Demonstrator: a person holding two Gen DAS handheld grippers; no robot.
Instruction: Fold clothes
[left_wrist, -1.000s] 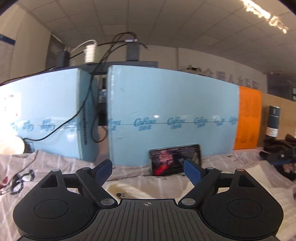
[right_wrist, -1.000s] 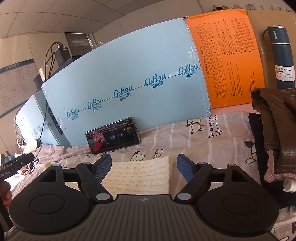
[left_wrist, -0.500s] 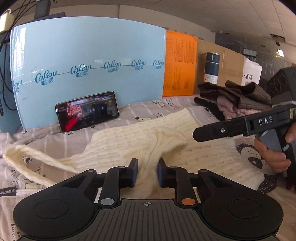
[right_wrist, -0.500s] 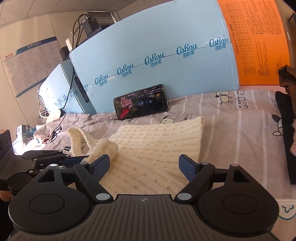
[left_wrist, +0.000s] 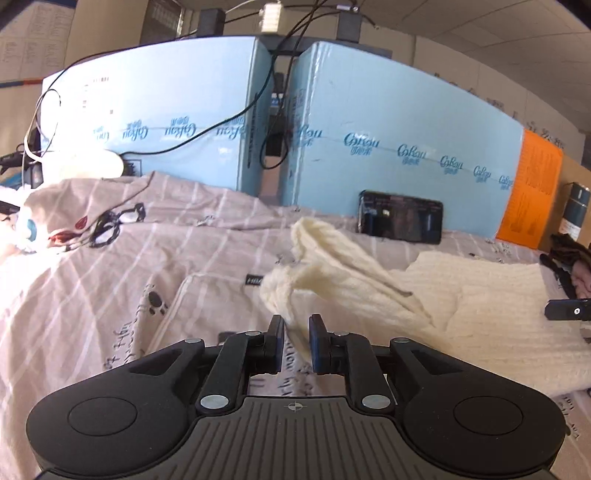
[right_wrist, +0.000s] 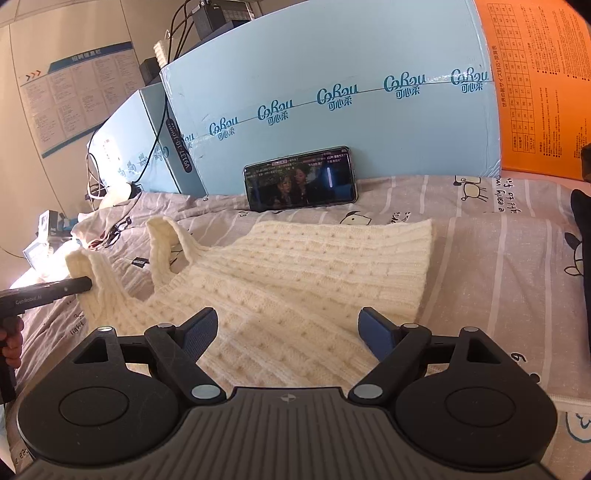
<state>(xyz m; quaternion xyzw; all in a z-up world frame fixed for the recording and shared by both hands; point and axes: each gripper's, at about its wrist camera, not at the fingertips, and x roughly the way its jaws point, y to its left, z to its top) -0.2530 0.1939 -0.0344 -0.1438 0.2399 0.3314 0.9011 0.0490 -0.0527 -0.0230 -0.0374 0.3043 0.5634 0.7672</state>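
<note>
A cream knitted vest lies spread on the bed, its two shoulder straps at the left and its hem at the right. My left gripper is shut on the nearer shoulder strap, which is bunched and lifted a little off the sheet. In the right wrist view the left gripper shows as a black tip touching that strap. My right gripper stands open just above the vest's near edge, nothing between its fingers. Its tip pokes in at the right edge of the left wrist view.
A phone with a lit screen leans against light-blue cartons at the back. An orange box stands to the right, with dark clothes and a bottle. The cartoon-print sheet covers the bed. Cables hang over the cartons.
The left gripper closed and now holds the shoulder strap, drawn out to the left. The right gripper stayed open and came lower over the vest.
</note>
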